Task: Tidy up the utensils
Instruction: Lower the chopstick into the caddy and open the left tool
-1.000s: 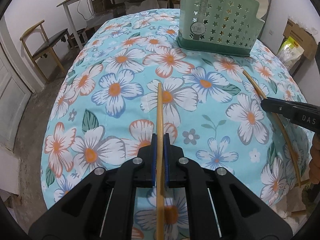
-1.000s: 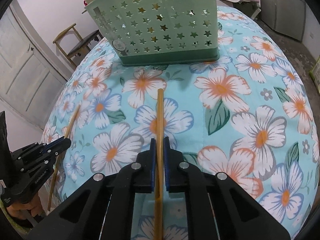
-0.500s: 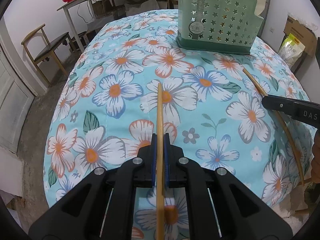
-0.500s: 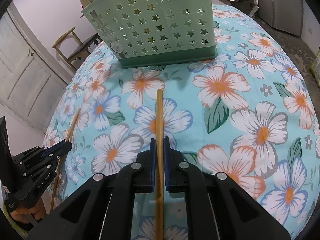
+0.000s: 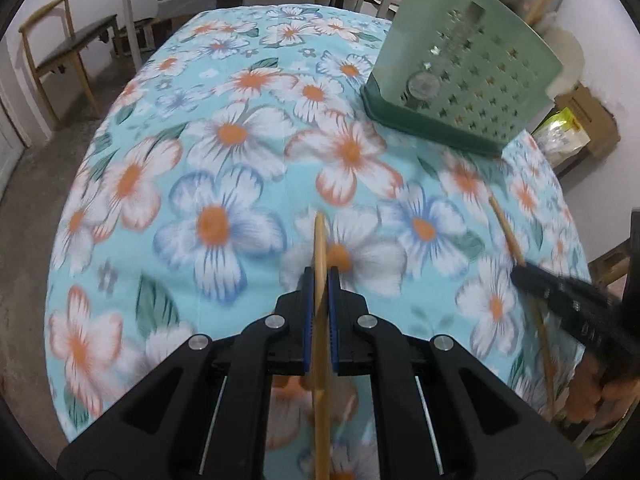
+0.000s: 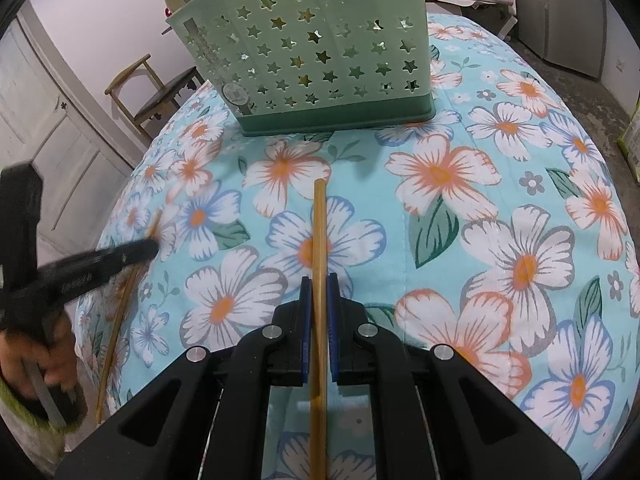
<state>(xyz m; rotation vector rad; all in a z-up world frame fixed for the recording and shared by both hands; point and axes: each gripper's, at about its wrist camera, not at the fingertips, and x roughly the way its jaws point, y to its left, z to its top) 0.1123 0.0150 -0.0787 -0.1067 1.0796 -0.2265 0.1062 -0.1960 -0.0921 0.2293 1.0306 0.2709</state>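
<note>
My left gripper (image 5: pixel 319 276) is shut on a bamboo chopstick (image 5: pixel 320 240) that sticks out forward above the flowered tablecloth. My right gripper (image 6: pixel 319 282) is shut on a second bamboo chopstick (image 6: pixel 319 224), also pointing forward. The green utensil basket (image 6: pixel 320 60) with star holes stands on the table beyond both tips, with several utensils upright in it; in the left wrist view the basket (image 5: pixel 468 80) lies at the upper right. Each view shows the other gripper from the side, the right gripper (image 5: pixel 524 274) and the left gripper (image 6: pixel 150 246), each with its chopstick.
The round table carries a light blue cloth with orange and white flowers (image 6: pixel 440 176). A wooden chair (image 5: pixel 52 52) stands by the wall at the left, another table behind it. Boxes and a bag (image 5: pixel 568 132) sit on the floor at the right. A hand (image 6: pixel 36 364) holds the left gripper.
The left gripper has swung with its chopstick; in its view the basket went from upper centre to the upper right and the picture blurs. The right gripper barely moved.
</note>
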